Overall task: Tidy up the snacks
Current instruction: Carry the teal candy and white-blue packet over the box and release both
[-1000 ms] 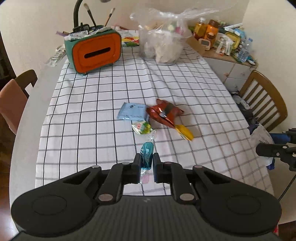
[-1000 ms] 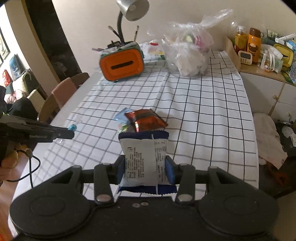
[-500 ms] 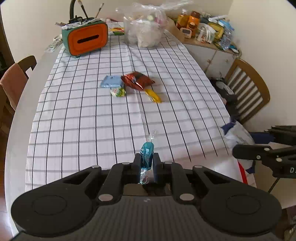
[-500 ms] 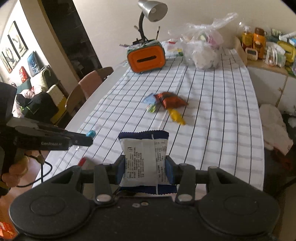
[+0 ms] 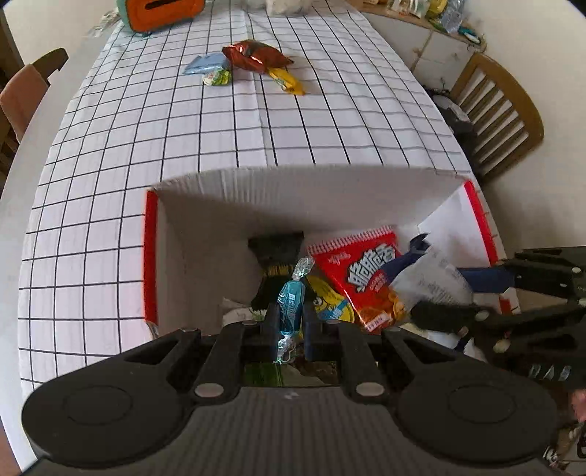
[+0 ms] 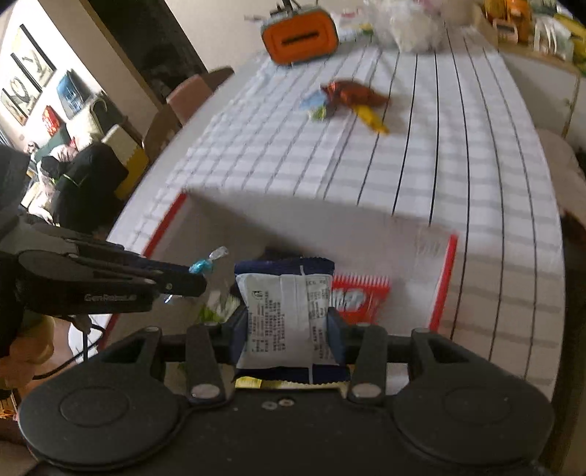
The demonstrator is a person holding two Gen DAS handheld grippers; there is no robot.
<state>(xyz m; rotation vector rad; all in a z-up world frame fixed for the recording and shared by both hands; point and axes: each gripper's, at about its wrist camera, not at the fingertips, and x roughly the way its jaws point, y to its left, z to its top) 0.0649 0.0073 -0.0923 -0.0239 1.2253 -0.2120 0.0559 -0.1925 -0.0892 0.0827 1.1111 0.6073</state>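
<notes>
My left gripper (image 5: 289, 315) is shut on a blue wrapped candy (image 5: 291, 298) and holds it over an open white box with red edges (image 5: 219, 205). My right gripper (image 6: 287, 322) is shut on a white and dark blue snack packet (image 6: 285, 315), also over the box (image 6: 445, 278). Inside the box lie a red snack bag (image 5: 362, 271), a yellow packet (image 5: 326, 300) and a dark packet (image 5: 274, 256). The right gripper and its packet (image 5: 432, 282) show at the right of the left wrist view. The left gripper with the candy (image 6: 203, 265) shows at the left of the right wrist view.
Far on the checked tablecloth (image 5: 183, 128) lie a brown-red bag (image 5: 256, 56), a light blue packet (image 5: 205, 64), a green candy (image 5: 216, 77) and a yellow packet (image 5: 287, 81). An orange tissue box (image 6: 298, 34) stands at the back. Chairs stand at the right (image 5: 494, 110) and the left (image 5: 25, 91).
Both grippers have pulled back from the snacks on the table to the near end. The open box has come into view beneath them. Each still holds its snack.
</notes>
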